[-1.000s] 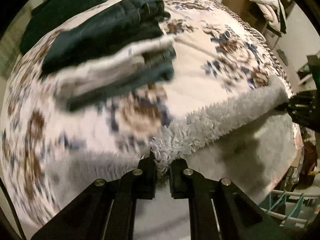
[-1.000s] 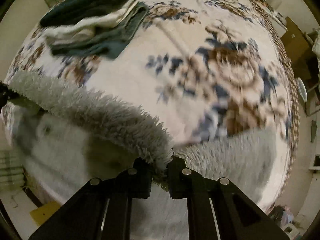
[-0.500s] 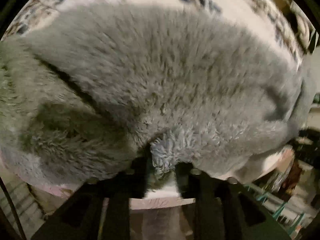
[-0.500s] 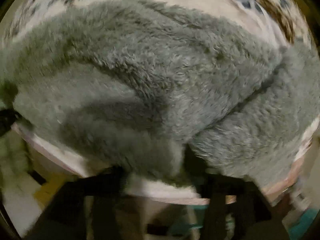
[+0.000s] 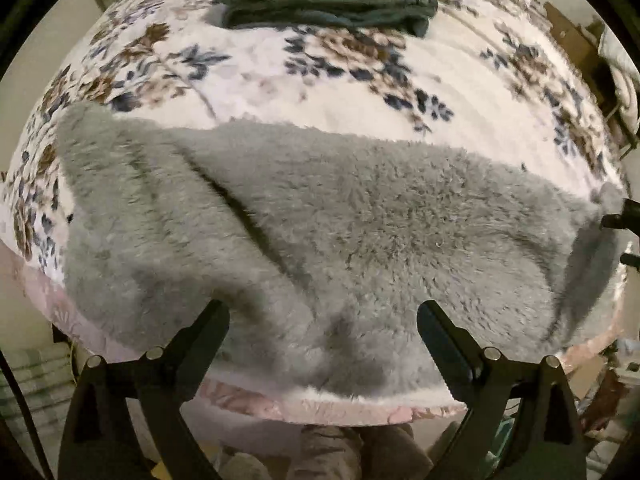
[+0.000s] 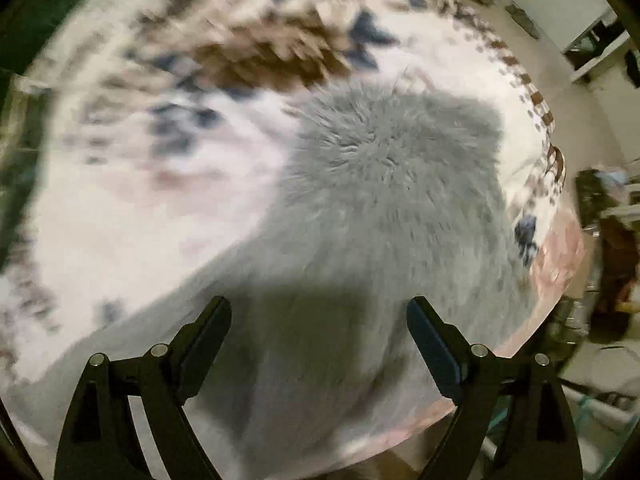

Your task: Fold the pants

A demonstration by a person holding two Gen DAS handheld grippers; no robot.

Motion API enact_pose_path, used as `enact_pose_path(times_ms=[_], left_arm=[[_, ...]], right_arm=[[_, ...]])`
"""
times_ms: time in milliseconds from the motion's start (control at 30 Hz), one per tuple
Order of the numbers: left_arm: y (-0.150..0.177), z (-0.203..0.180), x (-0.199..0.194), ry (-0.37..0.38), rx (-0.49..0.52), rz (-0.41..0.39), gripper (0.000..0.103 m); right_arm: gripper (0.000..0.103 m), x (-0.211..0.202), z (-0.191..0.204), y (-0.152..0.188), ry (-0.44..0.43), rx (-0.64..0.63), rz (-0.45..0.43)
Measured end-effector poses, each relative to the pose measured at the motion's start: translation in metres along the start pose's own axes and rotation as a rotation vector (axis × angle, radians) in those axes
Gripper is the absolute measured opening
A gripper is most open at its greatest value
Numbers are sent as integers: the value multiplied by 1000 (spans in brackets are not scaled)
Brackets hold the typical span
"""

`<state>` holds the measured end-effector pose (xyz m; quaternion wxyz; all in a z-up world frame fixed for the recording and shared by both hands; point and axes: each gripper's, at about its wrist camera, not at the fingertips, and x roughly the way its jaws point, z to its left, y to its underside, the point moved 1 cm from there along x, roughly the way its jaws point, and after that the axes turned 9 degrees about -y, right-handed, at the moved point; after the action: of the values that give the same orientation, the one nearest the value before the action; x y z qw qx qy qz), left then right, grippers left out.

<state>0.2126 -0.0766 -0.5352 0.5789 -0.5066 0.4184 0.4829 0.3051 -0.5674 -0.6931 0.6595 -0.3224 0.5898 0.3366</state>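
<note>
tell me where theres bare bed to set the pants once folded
Free: the floral blanket band between the grey pants and the stacked clothes at the far edge, and the stretch left of the pants in the right wrist view. Crowded: the near bed edge, where the pants lie under both open grippers.

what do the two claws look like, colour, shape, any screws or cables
Both match. The left claw and right claw are matte black, each with two flat angular fingers tapering to a slanted tip, triangular cutouts near the base and two round silver screw heads per finger. A thin dark cable runs along the left view's lower-left edge. No markings show.
</note>
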Motion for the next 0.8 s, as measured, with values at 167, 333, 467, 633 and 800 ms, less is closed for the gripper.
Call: enact_pose_path(times_ms=[167, 333, 467, 633, 800], left_arm=[[-6, -15, -1, 25, 9, -14, 96], [-5, -35, -2, 52, 10, -1, 96], [-1, -47, -1, 63, 11, 23, 96], [0, -57, -5, 46, 41, 15, 96], [-16, -74, -3, 12, 39, -5, 96]], right_arm=[[13, -13, -54, 24, 8, 210, -76], [45, 10, -150, 90, -181, 562, 51], [45, 14, -164, 107, -319, 660, 27], [49, -44, -136, 73, -213, 500, -153], [61, -23, -140, -17, -356, 509, -123]])
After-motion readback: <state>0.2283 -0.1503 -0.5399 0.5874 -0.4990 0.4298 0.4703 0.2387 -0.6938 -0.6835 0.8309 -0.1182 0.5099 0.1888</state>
